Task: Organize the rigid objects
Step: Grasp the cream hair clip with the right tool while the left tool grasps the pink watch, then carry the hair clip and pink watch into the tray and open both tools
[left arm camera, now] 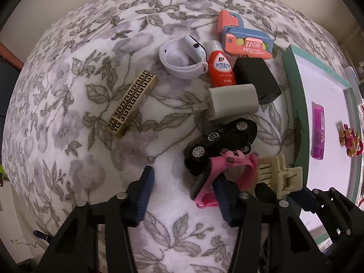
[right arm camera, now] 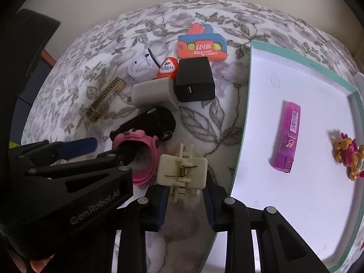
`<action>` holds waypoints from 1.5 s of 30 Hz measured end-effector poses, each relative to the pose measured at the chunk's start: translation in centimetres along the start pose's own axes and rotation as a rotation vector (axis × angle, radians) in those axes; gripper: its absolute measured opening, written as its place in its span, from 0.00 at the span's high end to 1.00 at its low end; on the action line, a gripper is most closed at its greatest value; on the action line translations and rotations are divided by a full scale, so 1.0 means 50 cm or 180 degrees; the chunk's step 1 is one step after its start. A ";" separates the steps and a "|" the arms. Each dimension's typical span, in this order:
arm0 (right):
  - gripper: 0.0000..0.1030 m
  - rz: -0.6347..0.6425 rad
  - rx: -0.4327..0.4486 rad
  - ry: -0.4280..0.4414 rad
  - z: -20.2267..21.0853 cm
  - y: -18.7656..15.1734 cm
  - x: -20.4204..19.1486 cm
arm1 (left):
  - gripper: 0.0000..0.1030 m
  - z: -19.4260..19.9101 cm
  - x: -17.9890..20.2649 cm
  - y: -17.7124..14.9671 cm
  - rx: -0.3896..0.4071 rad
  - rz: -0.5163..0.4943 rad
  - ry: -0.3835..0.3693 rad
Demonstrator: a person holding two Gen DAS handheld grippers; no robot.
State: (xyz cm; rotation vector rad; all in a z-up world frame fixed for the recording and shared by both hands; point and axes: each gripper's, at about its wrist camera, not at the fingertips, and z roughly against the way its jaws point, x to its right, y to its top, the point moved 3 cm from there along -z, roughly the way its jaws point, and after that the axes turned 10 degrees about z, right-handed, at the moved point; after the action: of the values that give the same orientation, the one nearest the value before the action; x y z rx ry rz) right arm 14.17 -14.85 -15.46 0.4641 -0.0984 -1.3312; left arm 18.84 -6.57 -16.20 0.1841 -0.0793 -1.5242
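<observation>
A pink watch band (left arm camera: 229,166) lies curled against a black toy car (left arm camera: 218,143) on the flowered cloth. My left gripper (left arm camera: 184,195) points straight down and stands open: one finger is inside the pink loop (right arm camera: 145,159), the other outside it, and neither pad presses on the band. My right gripper (right arm camera: 186,202) is closed around the toothed end of a cream hair claw clip (right arm camera: 182,170), which rests on the cloth beside the tray's edge. The tray (right arm camera: 250,91) is white with a teal rim and holds a purple lighter (right arm camera: 287,136) and a small orange toy figure (right arm camera: 350,159).
Behind the car lie a white charger (left arm camera: 232,102), a black charger (left arm camera: 257,77), a red bottle (left arm camera: 220,68), a white smartwatch (left arm camera: 182,61) and an orange-and-blue toy knife (left arm camera: 245,41). A gold patterned lighter (left arm camera: 133,104) sits apart on the left. The tray (left arm camera: 293,104) borders the pile on the right.
</observation>
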 end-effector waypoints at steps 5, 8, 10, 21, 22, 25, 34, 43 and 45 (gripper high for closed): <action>0.71 0.0009 0.0000 -0.0015 -0.002 0.001 -0.004 | 0.61 -0.005 0.004 -0.006 -0.0019 -0.0055 -0.0018; 0.71 0.0005 0.0003 -0.0011 -0.003 0.002 -0.004 | 0.62 -0.015 0.008 -0.006 -0.0065 -0.0065 -0.0017; 0.71 0.0015 0.0008 -0.0019 -0.003 0.001 -0.004 | 0.65 -0.018 0.004 -0.009 -0.0097 -0.0050 -0.0027; 0.74 0.0043 0.0041 -0.0015 0.002 0.006 -0.008 | 0.84 -0.023 0.005 -0.008 -0.0129 0.0020 -0.0113; 0.81 0.0042 0.0045 0.0000 0.003 0.006 -0.007 | 0.86 -0.023 0.004 -0.008 -0.0131 0.0033 -0.0115; 0.81 0.0033 0.0056 0.0023 0.007 0.006 -0.002 | 0.87 -0.019 0.000 -0.005 -0.0129 0.0063 -0.0122; 0.82 0.0010 0.0143 0.0075 0.025 0.007 0.001 | 0.88 -0.003 -0.013 -0.002 -0.0092 0.0108 -0.0168; 0.82 -0.0098 0.0323 0.0186 0.066 0.018 0.011 | 0.88 0.030 -0.039 0.009 -0.0011 0.0188 -0.0269; 0.82 -0.0112 0.0376 0.0196 0.077 0.020 0.013 | 0.88 0.044 -0.046 0.012 0.0035 0.0217 -0.0312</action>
State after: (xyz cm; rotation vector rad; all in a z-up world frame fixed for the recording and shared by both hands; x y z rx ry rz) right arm 13.99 -16.36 -11.70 0.6089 -0.1187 -1.3490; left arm 18.97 -4.40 -13.76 0.1142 -0.1703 -1.4646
